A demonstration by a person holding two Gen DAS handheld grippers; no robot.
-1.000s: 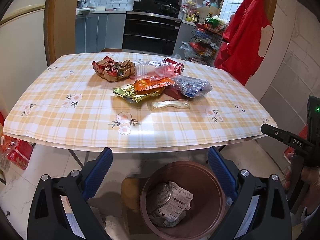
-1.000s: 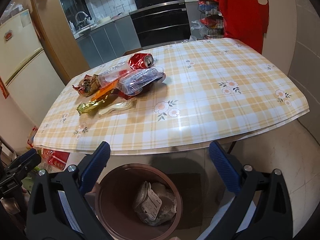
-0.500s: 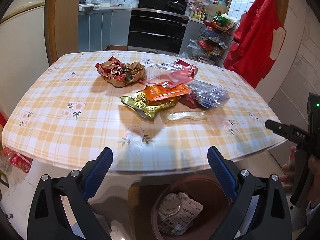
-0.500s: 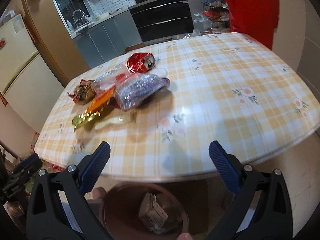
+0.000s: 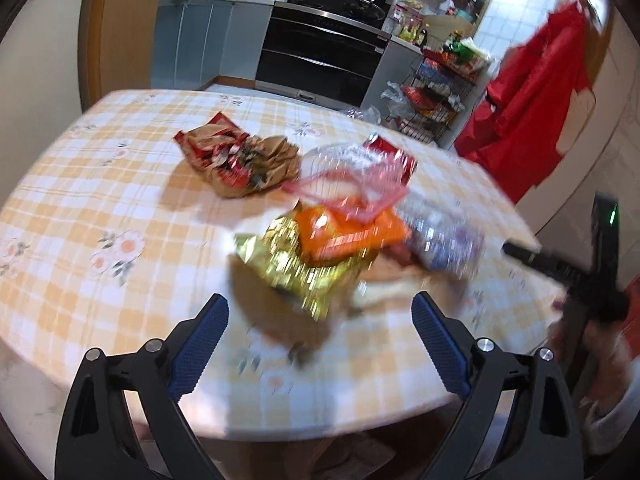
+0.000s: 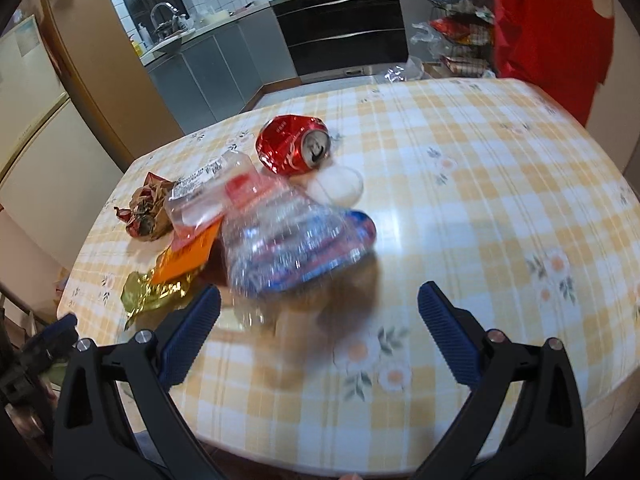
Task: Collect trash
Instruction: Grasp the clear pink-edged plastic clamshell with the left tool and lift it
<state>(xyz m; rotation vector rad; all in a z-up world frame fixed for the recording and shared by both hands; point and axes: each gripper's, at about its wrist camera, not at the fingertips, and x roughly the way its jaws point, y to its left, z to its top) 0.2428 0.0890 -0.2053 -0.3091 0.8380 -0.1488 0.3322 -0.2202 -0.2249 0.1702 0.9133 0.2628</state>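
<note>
Left wrist view: the left gripper (image 5: 320,322) is spread wide and empty over the yellow checked floral tablecloth (image 5: 100,216); the crinkled gold foil wrapper (image 5: 298,268) lies at twelve o'clock.

Right wrist view: the right gripper (image 6: 319,314), likewise released, faces the crumpled blue-patterned plastic bag (image 6: 298,242) at eleven o'clock, the crushed red drink can (image 6: 294,144) beyond.
</note>
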